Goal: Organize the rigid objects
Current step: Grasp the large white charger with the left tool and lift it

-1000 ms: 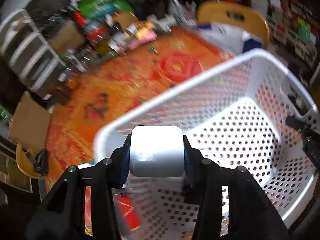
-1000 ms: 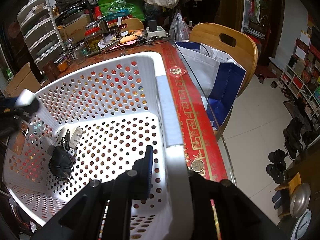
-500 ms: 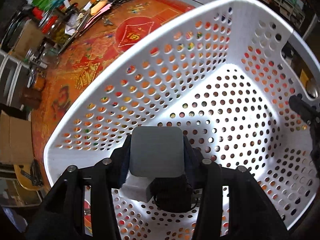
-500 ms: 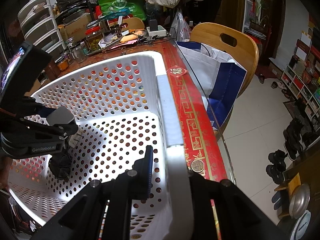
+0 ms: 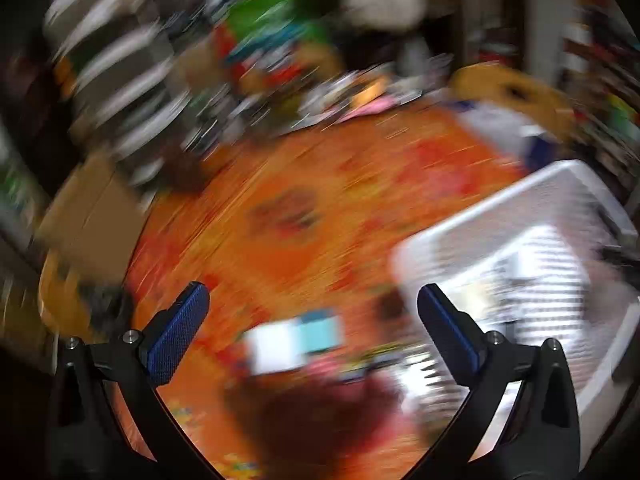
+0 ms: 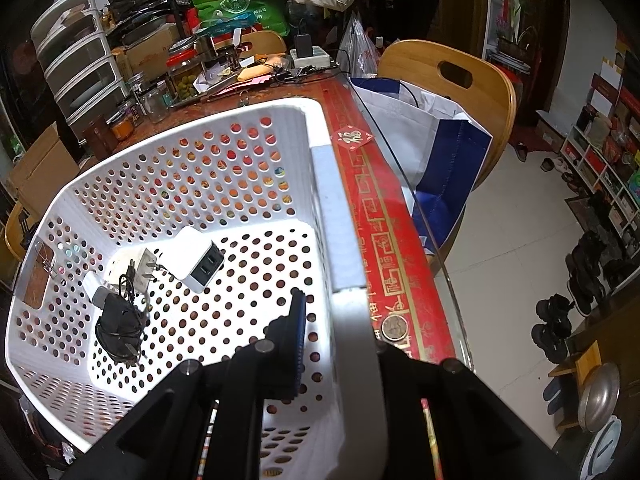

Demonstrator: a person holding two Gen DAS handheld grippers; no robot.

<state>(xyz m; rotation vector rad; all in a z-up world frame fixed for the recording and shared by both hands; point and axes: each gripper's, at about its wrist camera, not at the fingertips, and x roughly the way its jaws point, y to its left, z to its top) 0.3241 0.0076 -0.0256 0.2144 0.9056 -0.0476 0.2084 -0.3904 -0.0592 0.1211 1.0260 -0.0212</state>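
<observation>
My right gripper (image 6: 338, 322) is shut on the near right rim of the white perforated basket (image 6: 320, 184), one finger inside the wall and one outside. On the basket floor lie a white USB charger (image 6: 196, 258), a white plug adapter (image 6: 141, 266) and a black charger with its cable (image 6: 118, 326). The left wrist view is heavily blurred. There my left gripper (image 5: 312, 320) hangs over the orange tablecloth (image 5: 304, 184), its jaws opening wide with nothing between them. The basket (image 5: 516, 216) is to its right. A blurred white and teal box (image 5: 296, 340) lies just ahead of the fingers.
A coin (image 6: 395, 328) lies by the table's glass edge, right of the basket. A wooden chair (image 6: 452, 76) with a blue and white bag (image 6: 432, 148) stands beyond that edge. Jars (image 6: 184, 76), drawers (image 6: 80, 68) and clutter fill the far end of the table.
My left gripper let go of the white charger inside the basket, opened wide, and swung out to the left over the table. The charger now lies on the basket floor. The right gripper kept still.
</observation>
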